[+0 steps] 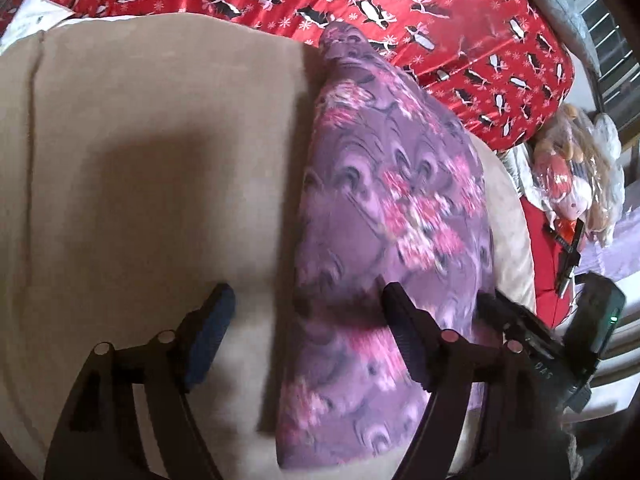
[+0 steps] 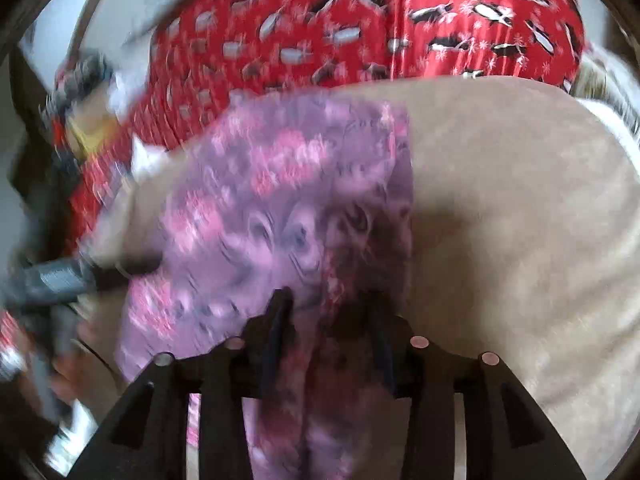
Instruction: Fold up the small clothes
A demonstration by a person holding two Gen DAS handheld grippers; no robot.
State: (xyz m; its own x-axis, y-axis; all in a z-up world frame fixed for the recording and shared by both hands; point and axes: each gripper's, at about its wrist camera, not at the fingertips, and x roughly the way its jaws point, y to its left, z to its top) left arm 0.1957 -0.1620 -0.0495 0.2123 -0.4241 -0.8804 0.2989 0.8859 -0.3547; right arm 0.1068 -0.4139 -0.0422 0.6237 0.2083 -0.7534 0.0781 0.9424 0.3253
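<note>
Purple floral-print cloth garment lies folded on a beige suede-like cushion in front of a red penguin-patterned satin cover. Left wrist view shows the left gripper spread wide, one finger over bare cushion and the other over the garment, nothing pinched. Only the blurred right wrist view shows the right gripper, jaws partly apart with a garment fold between them; whether they press it I cannot tell.

Beige cushion surface lies bare to the left of the purple floral garment; open passage there. Right side crowded: bagged doll and a black device sit close by the cushion's edge. Red penguin-print cover bounds the far side, flat and low.
</note>
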